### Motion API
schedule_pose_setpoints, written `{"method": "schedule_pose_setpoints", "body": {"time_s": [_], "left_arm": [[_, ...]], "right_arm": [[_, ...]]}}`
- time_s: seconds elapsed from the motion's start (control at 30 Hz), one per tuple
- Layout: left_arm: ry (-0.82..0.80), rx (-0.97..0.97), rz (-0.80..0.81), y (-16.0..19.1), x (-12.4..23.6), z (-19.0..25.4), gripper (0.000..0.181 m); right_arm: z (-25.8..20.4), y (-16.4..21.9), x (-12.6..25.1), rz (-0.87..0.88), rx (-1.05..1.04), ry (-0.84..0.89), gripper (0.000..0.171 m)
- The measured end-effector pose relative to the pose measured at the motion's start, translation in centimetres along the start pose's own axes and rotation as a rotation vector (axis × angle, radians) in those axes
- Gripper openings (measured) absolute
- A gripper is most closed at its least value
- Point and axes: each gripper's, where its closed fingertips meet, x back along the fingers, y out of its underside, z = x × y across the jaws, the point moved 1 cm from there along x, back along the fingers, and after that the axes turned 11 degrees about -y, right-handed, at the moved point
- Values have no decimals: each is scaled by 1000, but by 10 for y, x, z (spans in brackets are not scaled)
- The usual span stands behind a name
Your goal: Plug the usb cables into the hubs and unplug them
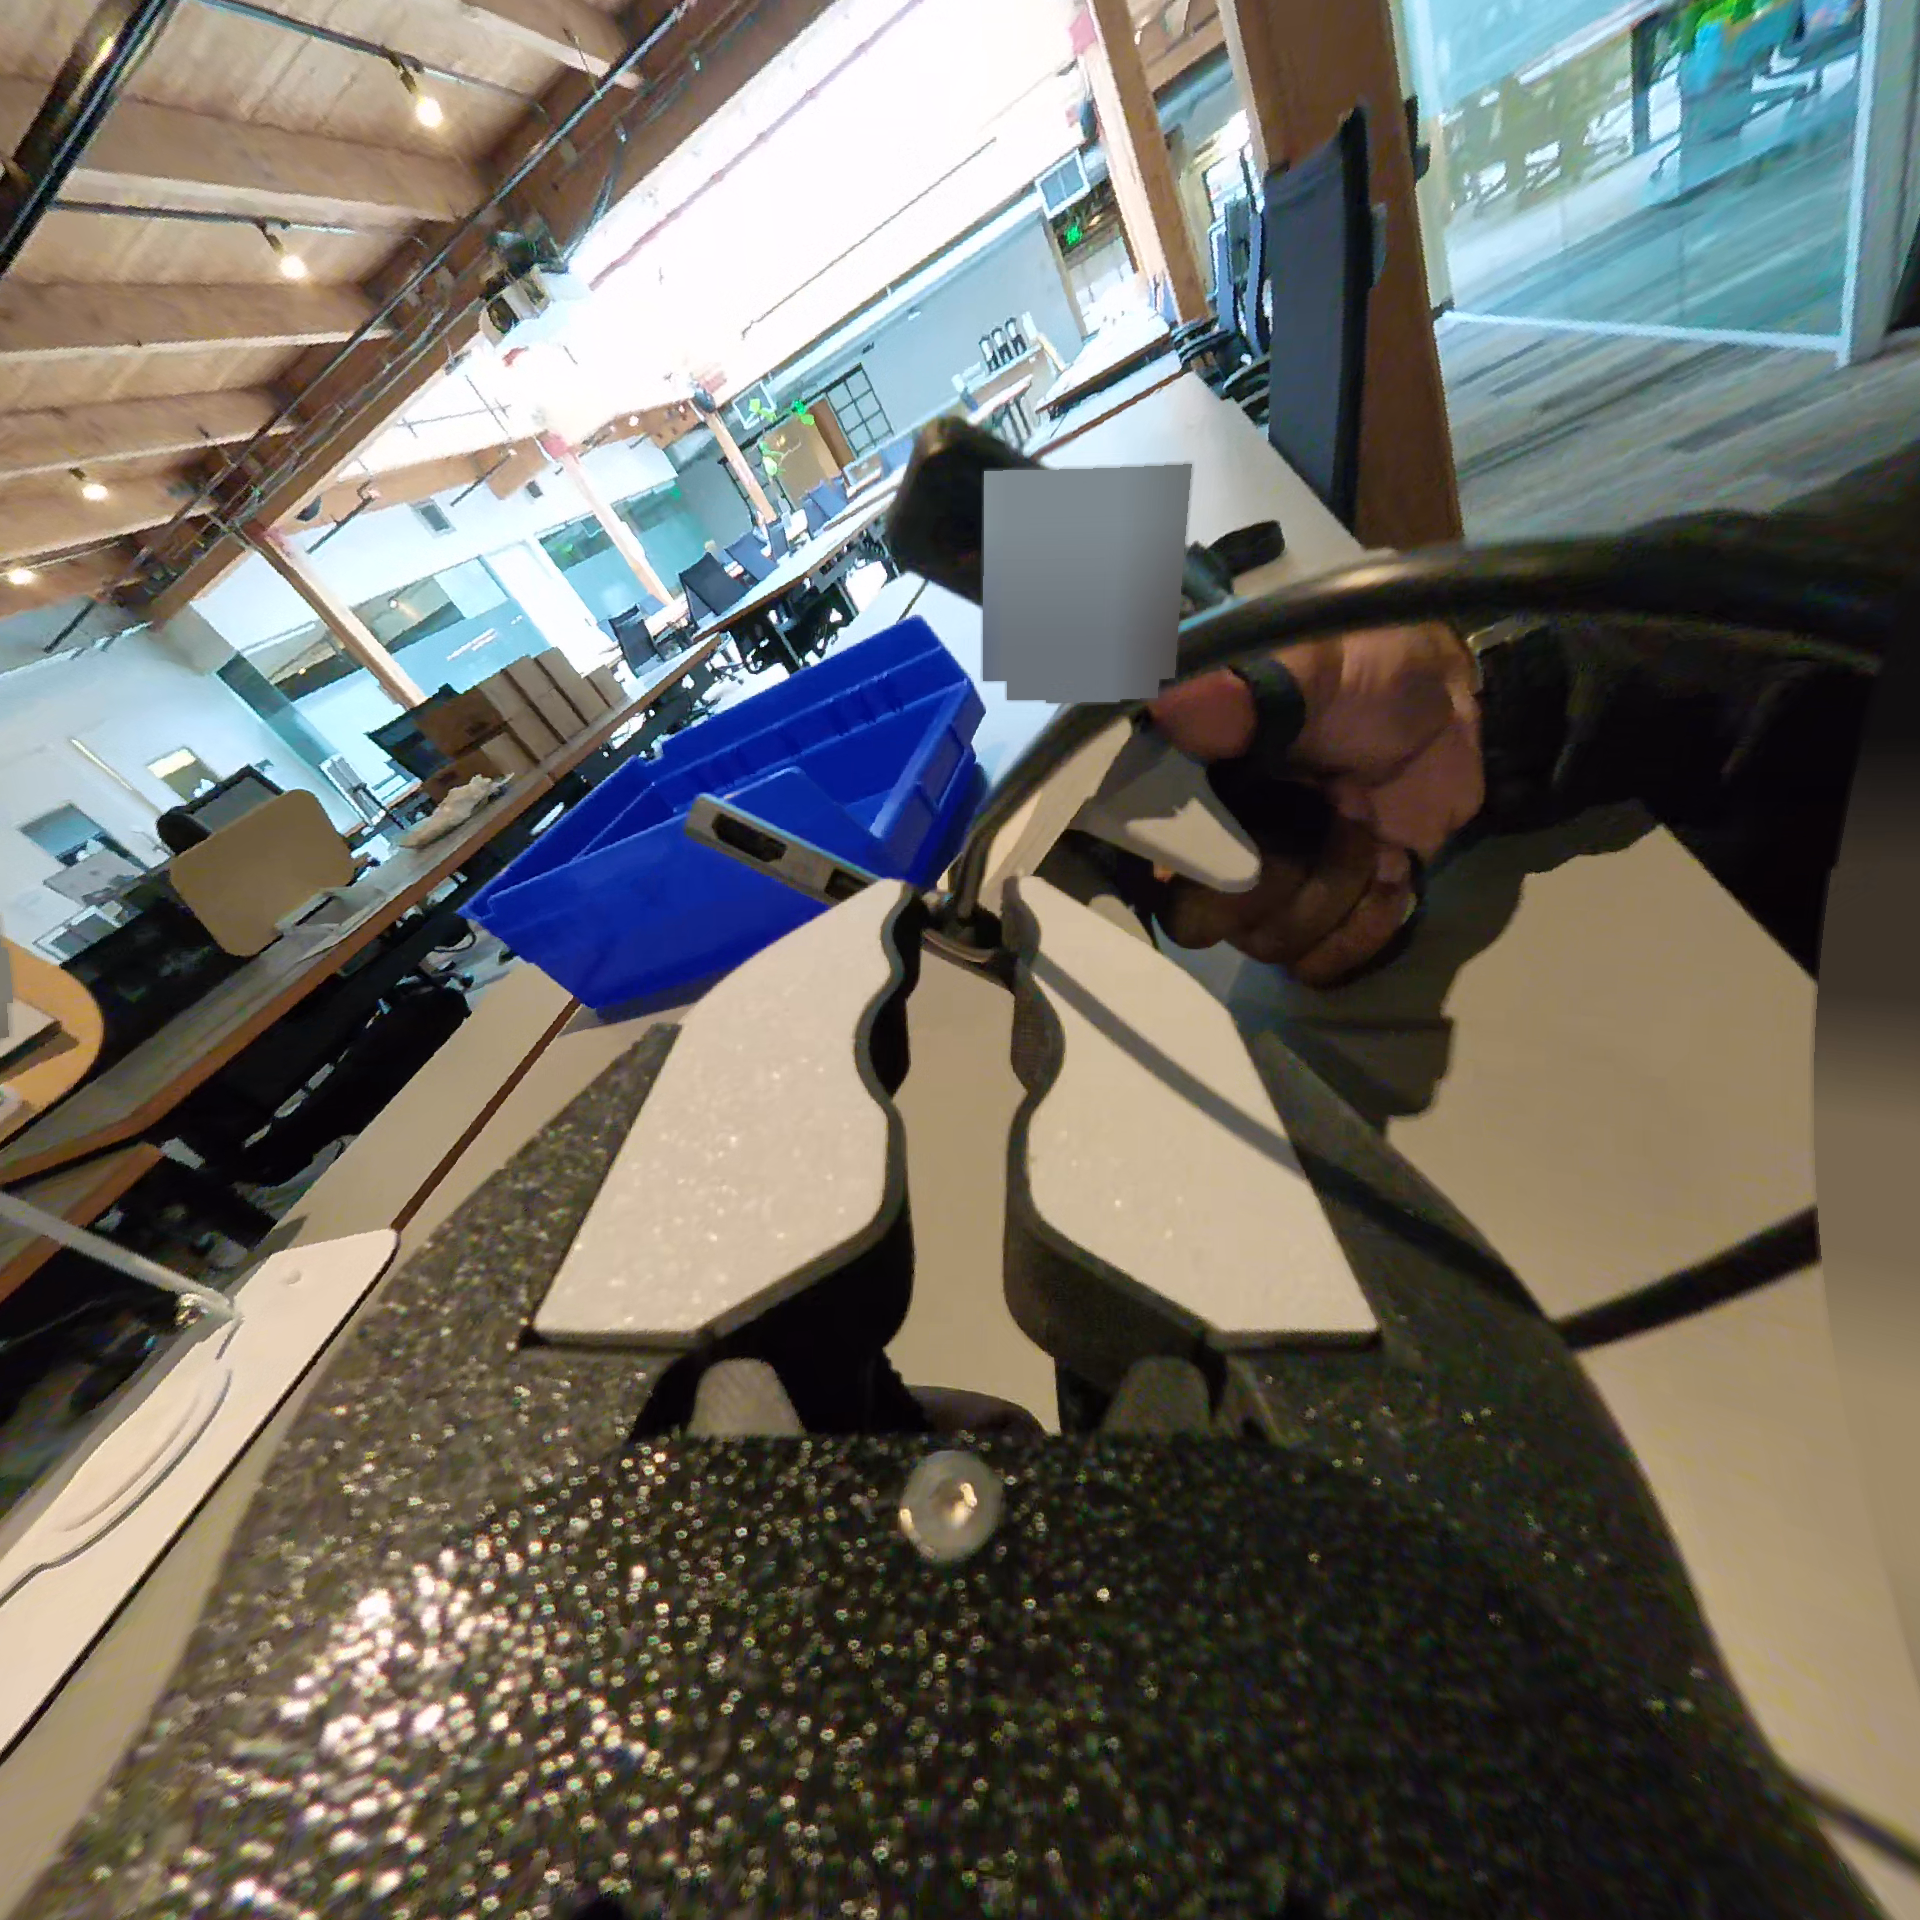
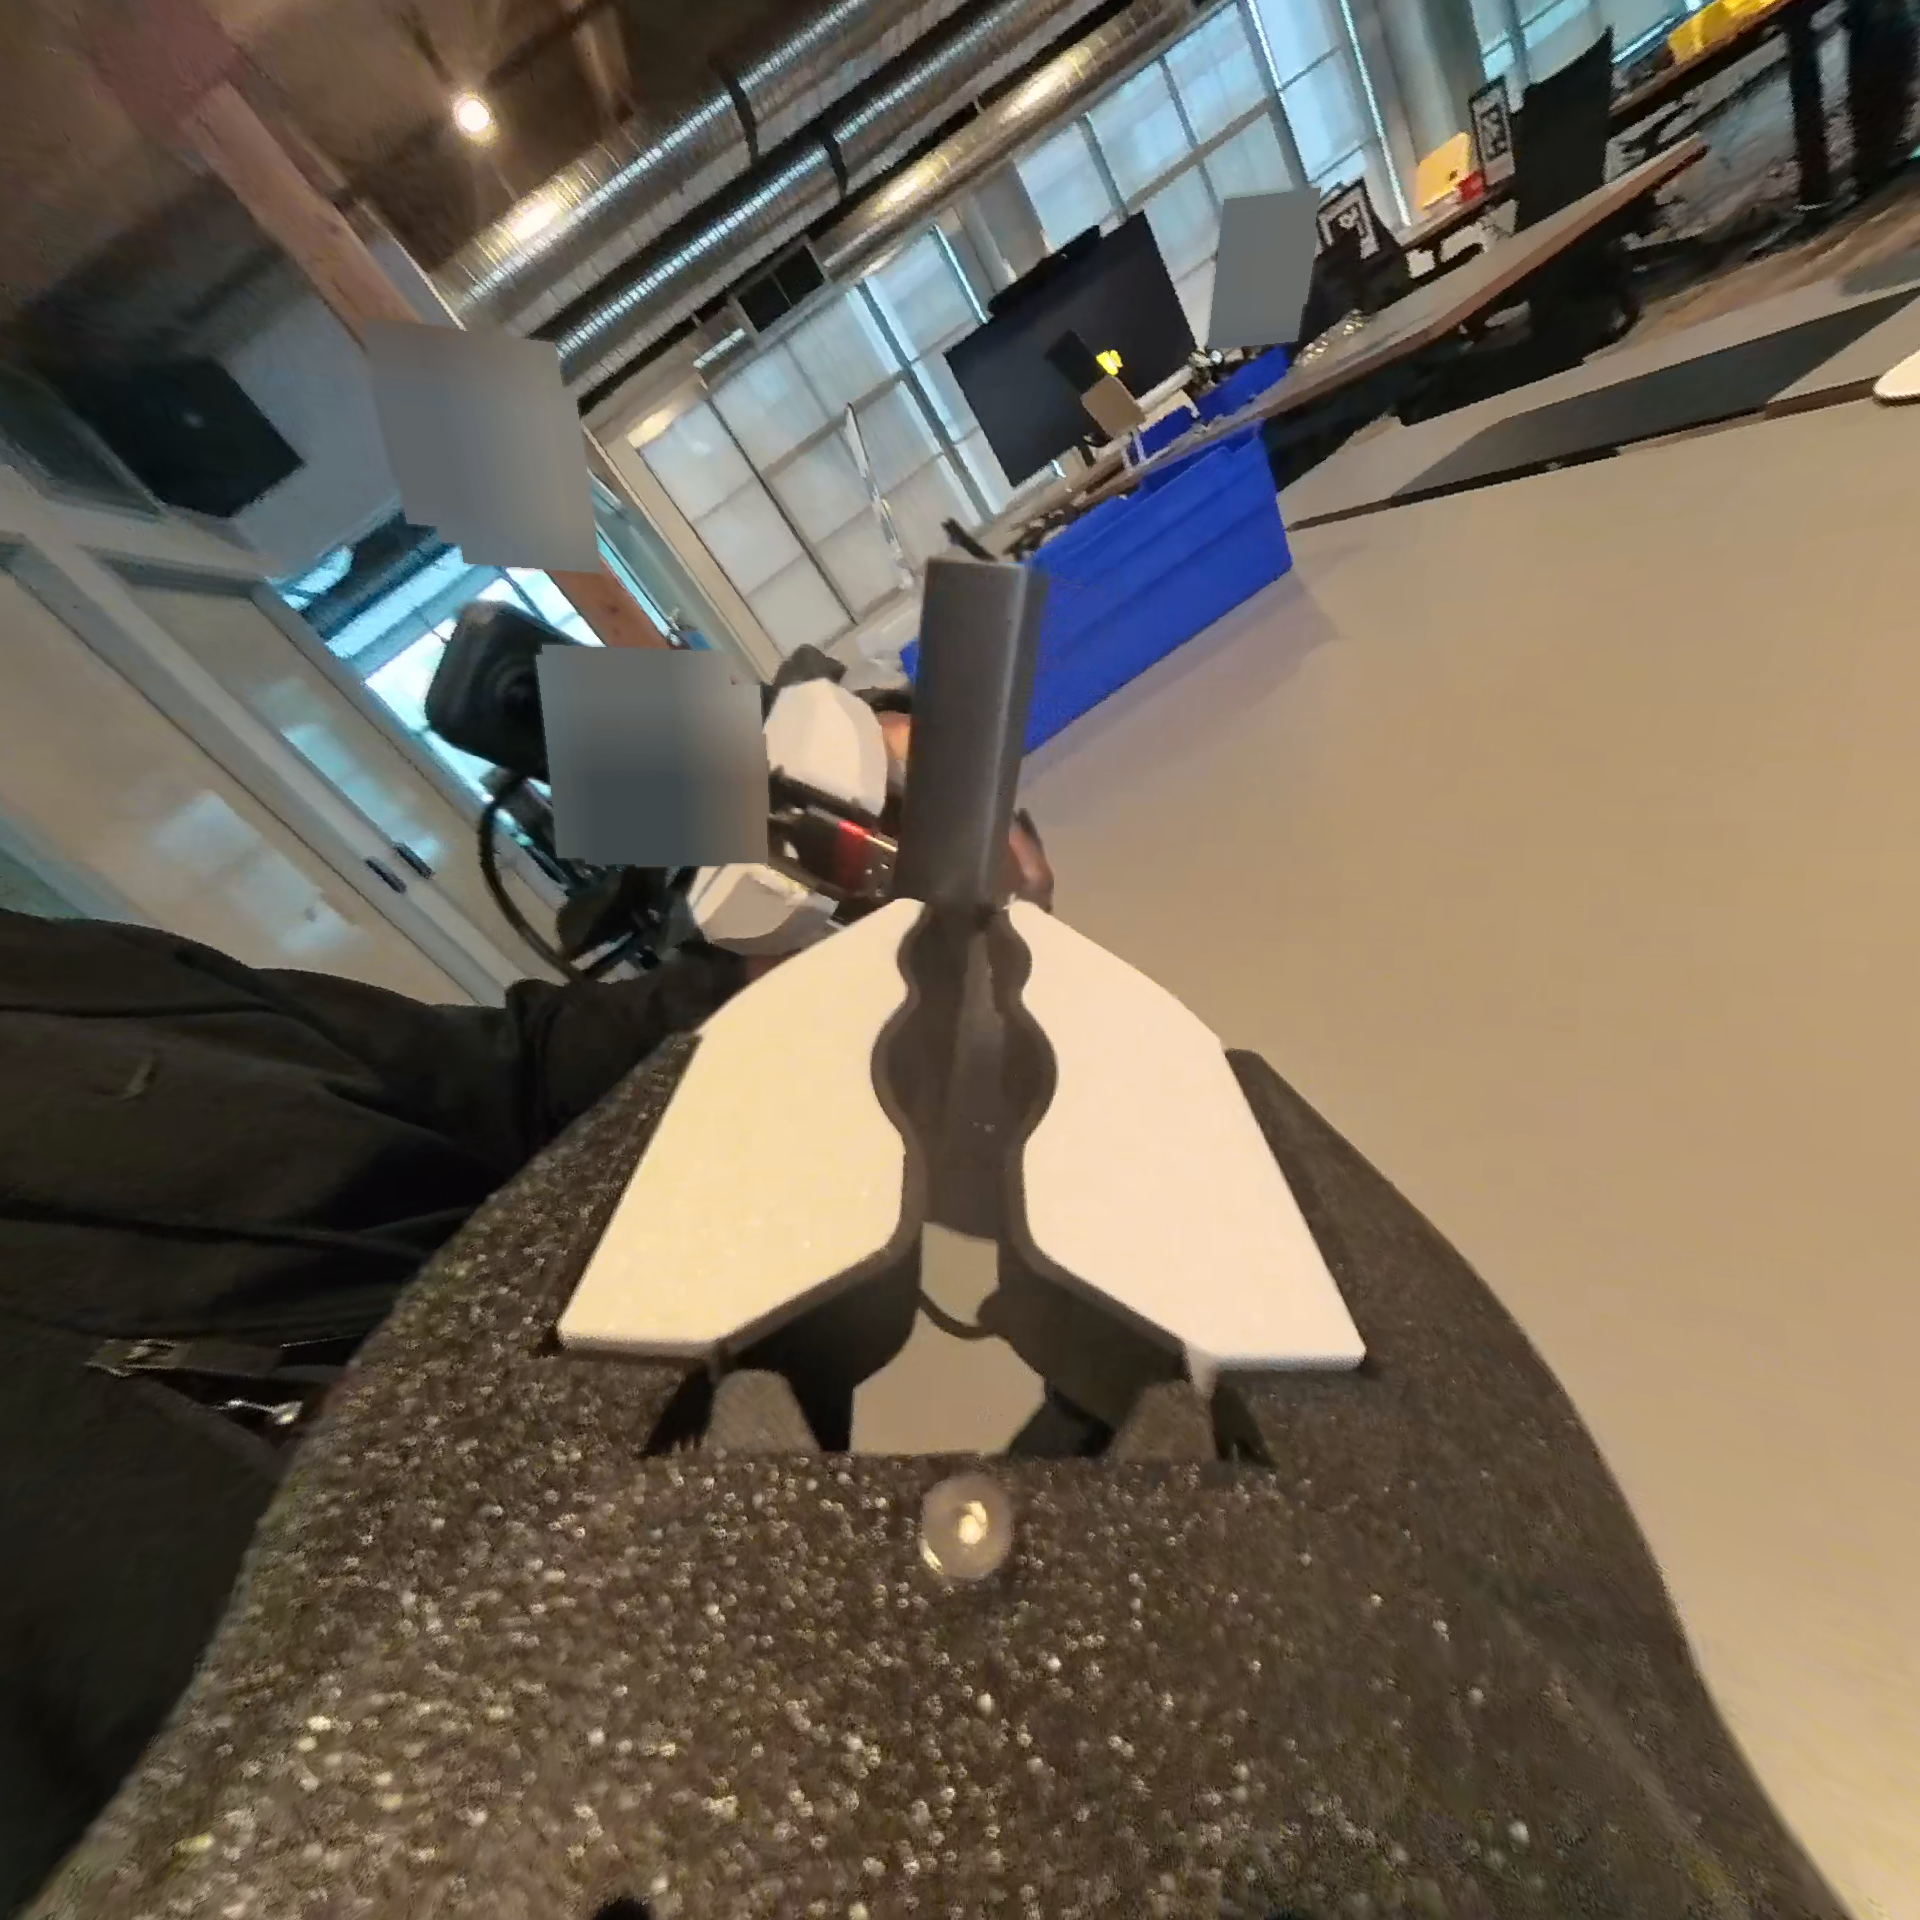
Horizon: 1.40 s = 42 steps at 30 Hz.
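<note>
Above the bare grey counter (image 2: 1558,935), my right tongs (image 2: 961,914) clamp the hub (image 2: 966,727); my left tongs (image 1: 961,925) pinch the cable (image 1: 997,831) beside the blue bin (image 1: 727,831).

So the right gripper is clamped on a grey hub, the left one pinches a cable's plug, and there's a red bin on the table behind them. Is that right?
Nearly. The bin is blue, not red; the left wrist view shows it clearly. The rest holds: the right gripper is clamped on the grey hub, and the left gripper pinches the cable's plug.
</note>
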Motion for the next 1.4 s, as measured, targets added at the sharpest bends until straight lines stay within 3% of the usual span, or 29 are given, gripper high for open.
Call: {"method": "schedule_pose_setpoints", "body": {"time_s": [0.37, 0.83, 1.4], "left_arm": [[64, 109, 119, -16, 6, 3, 14], [216, 182, 231, -28, 13, 22, 14], [219, 270, 291, -38, 18, 13, 14]], "right_arm": [[-18, -4, -4, 65, -104, -168, 11], [-49, 15, -19, -40, -149, -352, 11], [-53, 8, -17, -10, -115, -369, 25]]}}
